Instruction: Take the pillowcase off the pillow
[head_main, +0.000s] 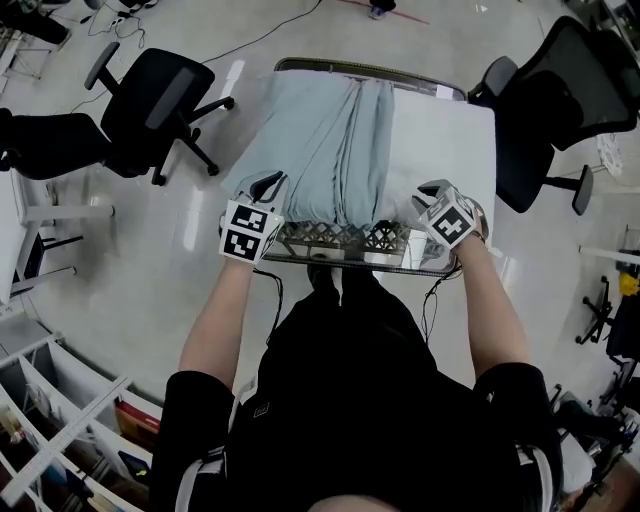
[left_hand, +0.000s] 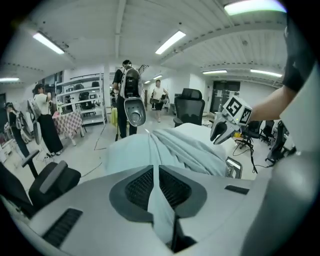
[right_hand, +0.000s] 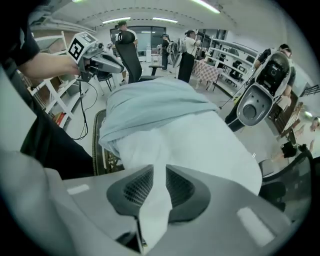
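my left gripper (left_hand: 156, 186) is clamped on a fold of the pale blue-grey cloth pillowcase (head_main: 320, 140) | my right gripper (right_hand: 159, 187) pinches the bare white pillow (head_main: 445, 150) | I judge: anchor the pillow, draw the case away leftward | both lie on the metal lattice-rimmed table (head_main: 340, 245), long axis across me, case mouth facing right

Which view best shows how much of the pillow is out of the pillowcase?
Head view: the pillow is bare on its right half, the blue pillowcase bunched over the rest. Right gripper view shows only its near end, pinched in the right gripper; left gripper view, a sliver.
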